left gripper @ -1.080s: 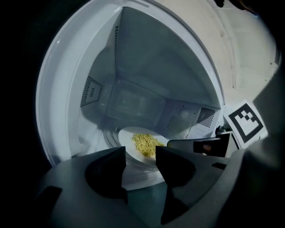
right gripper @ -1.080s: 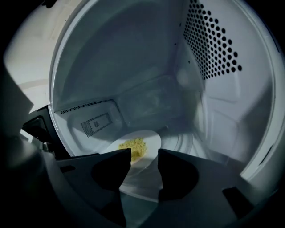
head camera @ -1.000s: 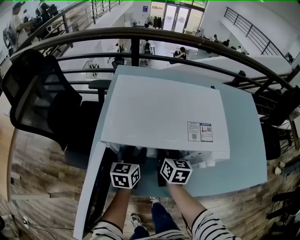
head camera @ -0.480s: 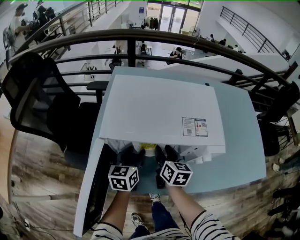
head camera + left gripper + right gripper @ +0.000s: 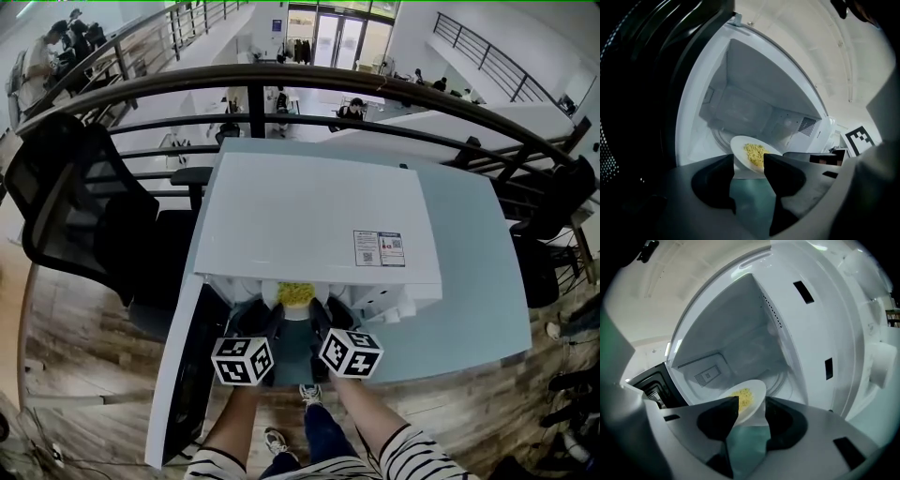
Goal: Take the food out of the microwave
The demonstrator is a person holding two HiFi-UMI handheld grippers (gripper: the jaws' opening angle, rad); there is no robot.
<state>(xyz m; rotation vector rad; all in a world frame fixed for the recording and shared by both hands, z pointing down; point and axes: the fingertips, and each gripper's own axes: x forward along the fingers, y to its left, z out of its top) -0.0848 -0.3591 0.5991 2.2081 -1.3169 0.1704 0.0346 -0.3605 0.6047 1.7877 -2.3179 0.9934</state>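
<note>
Head view: the top of the microwave [image 5: 319, 220] conceals its cavity and most of the bowl [image 5: 296, 298]. Print on the label [image 5: 379, 249] is too small to read. The person's arms [image 5: 367, 427] run off the lower edge. Distant people [image 5: 354, 107] cannot be made out.

A pale teal surface [image 5: 478, 281] stands against a curved dark metal railing [image 5: 375, 84]. A black mesh office chair [image 5: 66, 197] sits just beside the surface's left side, and another dark chair [image 5: 562, 206] stands near its right corner. Under them runs a wooden plank floor [image 5: 66, 347]. Beyond the railing, a lower level shows white desks with seated people [image 5: 356, 108] and glass doors [image 5: 328, 37] at the far end.
</note>
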